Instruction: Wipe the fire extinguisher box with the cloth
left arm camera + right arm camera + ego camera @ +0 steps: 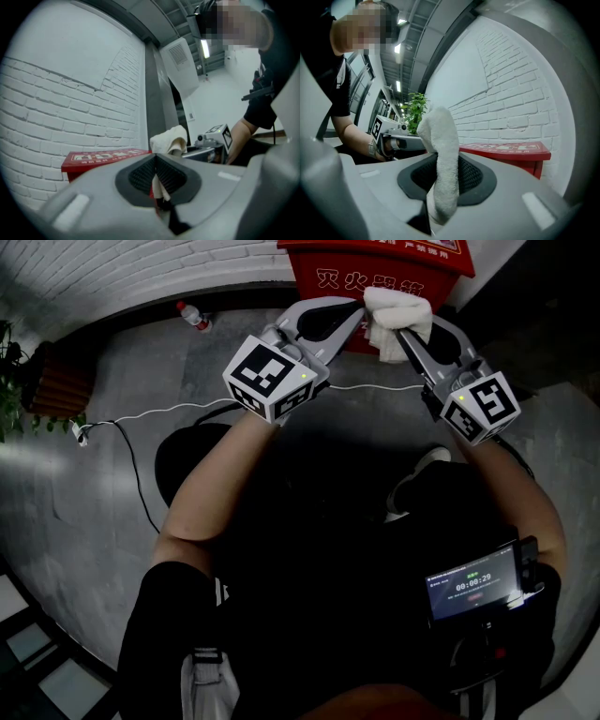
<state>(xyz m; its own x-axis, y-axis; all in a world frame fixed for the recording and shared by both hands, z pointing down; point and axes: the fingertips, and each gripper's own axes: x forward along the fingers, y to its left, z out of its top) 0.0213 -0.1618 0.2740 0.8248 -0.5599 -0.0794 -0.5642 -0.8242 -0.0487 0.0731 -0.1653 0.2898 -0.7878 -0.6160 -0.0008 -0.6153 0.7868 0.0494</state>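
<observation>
The red fire extinguisher box (328, 277) stands against the white brick wall at the top of the head view. Just in front of it a white cloth (398, 310) hangs bunched between my two grippers. My left gripper (354, 307) is shut on a thin corner of the cloth at its left side. My right gripper (405, 334) is shut on a thick fold from below right. In the left gripper view the cloth (168, 139) rises past the closed jaws (156, 157), with the box (105, 155) behind. In the right gripper view the cloth (440, 140) stands up between the pads, the box (506, 149) to the right.
A plastic bottle (194, 317) lies on the grey floor left of the box. A white cable (159, 413) runs across the floor to the left. A potted plant (9, 381) stands at the far left. A timer screen (473, 582) hangs at my right hip.
</observation>
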